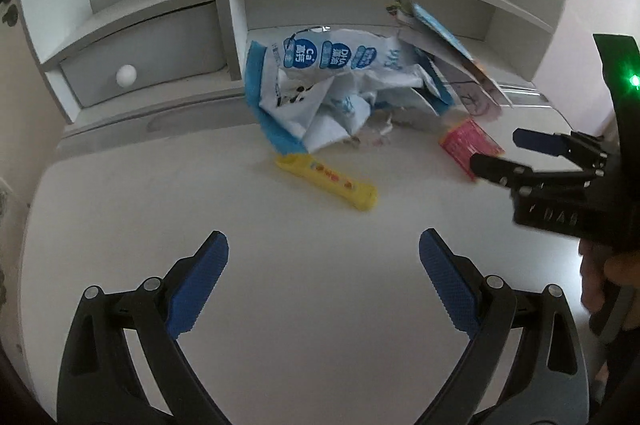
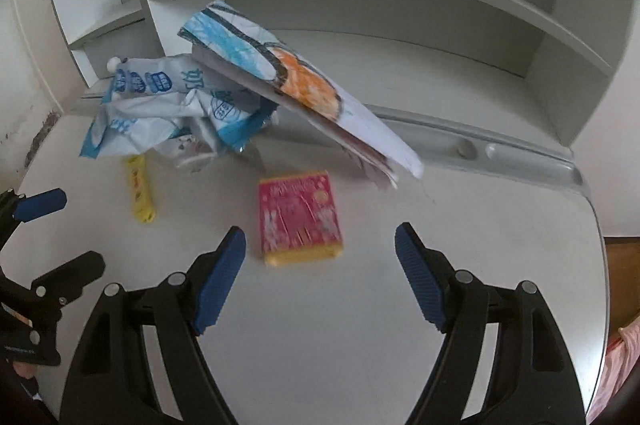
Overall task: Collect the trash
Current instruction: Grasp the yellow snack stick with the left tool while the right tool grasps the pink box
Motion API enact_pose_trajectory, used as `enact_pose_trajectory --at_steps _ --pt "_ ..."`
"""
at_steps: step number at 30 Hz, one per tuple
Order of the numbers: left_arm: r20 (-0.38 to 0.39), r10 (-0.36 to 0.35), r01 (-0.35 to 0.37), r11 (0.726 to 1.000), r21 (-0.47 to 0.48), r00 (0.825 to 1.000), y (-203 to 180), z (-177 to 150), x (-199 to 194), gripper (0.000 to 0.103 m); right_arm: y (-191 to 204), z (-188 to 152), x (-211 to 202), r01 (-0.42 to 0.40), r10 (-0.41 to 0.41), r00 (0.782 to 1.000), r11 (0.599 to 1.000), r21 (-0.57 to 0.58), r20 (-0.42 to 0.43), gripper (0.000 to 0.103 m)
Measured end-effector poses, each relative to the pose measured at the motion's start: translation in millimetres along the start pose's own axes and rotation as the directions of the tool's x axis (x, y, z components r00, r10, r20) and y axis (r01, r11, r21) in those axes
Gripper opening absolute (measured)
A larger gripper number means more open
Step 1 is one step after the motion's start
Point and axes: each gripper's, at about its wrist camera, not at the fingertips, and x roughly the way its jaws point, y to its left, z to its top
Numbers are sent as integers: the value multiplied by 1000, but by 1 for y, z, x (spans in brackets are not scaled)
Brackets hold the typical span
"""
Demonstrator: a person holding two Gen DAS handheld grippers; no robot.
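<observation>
Left gripper (image 1: pixel 324 257) gapes; yellow wrapper (image 1: pixel 327 181) lies diagonally.

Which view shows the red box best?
Right wrist: the red box lies whole and near, just ahead of the open right tool. In the left wrist view it is small, far right, partly hidden by that tool.

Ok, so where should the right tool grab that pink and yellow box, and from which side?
Grip the pink and yellow box across its two long side edges, from above. It lies flat on the desk, just ahead of the open right tool, narrower than the gap between the fingers.
</observation>
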Motion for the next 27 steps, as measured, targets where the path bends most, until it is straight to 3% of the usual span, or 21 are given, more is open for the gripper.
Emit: enact_pose_trajectory --at_steps 3,4,5,7,15,17,18,20,21,22,27 --pt "-15 20 -20 1000 -21 1000 1 10 16 93 1 3 10 9 -10 1000 1000 -13 -14 72" --pt "-19 22 -23 999 -29 1000 2 12 20 93 1 3 11 7 -7 1000 1000 -13 -20 51" --pt "-22 27 -28 999 -36 999 2 14 23 93 1 2 9 -17 17 1000 1000 -6 -15 42" --pt "-36 66 -68 996 -57 997 4 19 31 93 0 -2 2 4 -4 1000 1000 -24 -16 42" --pt "-56 147 -153 980 -125 988 -1 35 58 92 -15 -35 -33 -35 34 999 999 -15 -4 42" --pt "-42 168 -172 977 -124 985 -2 35 57 82 -20 -45 -42 -43 43 999 999 -11 -4 42" --pt "-32 170 -172 977 -122 985 -3 35 55 69 -22 -51 -47 -47 47 999 999 -7 -4 42" --pt "-16 169 -169 980 -106 986 -7 29 46 20 -26 -61 -55 -52 52 999 999 4 -2 42" --pt "-26 164 -165 982 -96 986 -8 27 43 12 -30 -64 -58 -54 54 999 998 14 0 42" --pt "-33 132 -134 986 -98 991 -7 23 39 12 -35 -69 -63 -55 55 998 998 23 2 42" --pt "-33 121 -123 990 -64 992 -9 -5 10 12 -59 -106 -94 -34 33 999 995 94 16 42"
